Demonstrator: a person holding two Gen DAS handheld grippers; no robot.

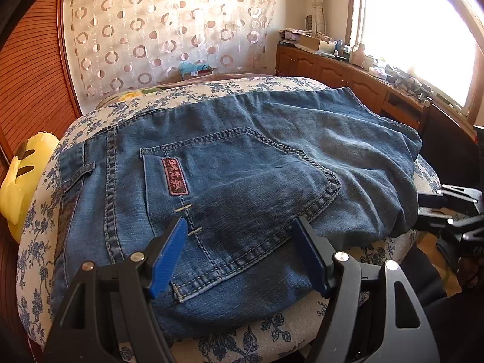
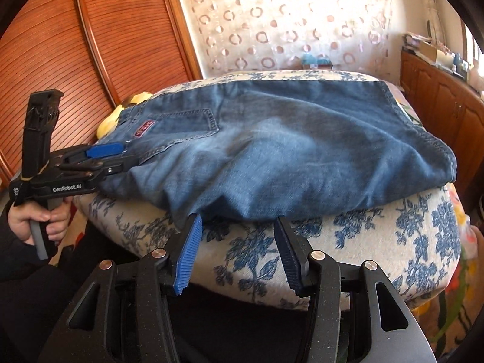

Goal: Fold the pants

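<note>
Blue jeans (image 1: pixel 242 163) lie folded on a bed with a blue floral cover (image 1: pixel 242 341), back pocket and dark red label up. My left gripper (image 1: pixel 240 222) hovers open over the pocket's near corner, and nothing sits between its blue pads. From the right wrist view the left gripper (image 2: pixel 121 158) lies at the waist end of the jeans (image 2: pixel 272 139), with a hand (image 2: pixel 45 220) on its grip. My right gripper (image 2: pixel 238 220) stands open at the front fold of the jeans, where the denim overhangs the bed edge. Its fingertips reach just under that edge with only the bed cover between them. The right gripper (image 1: pixel 429 210) also shows at the far right of the left wrist view.
A yellow plush cushion (image 1: pixel 24 175) lies by the bed on the left, against a slatted wooden wardrobe (image 2: pixel 106 30). A wooden cabinet (image 1: pixel 332 69) with clutter on top runs under the bright window on the right. A patterned curtain (image 1: pixel 166 30) hangs behind the bed.
</note>
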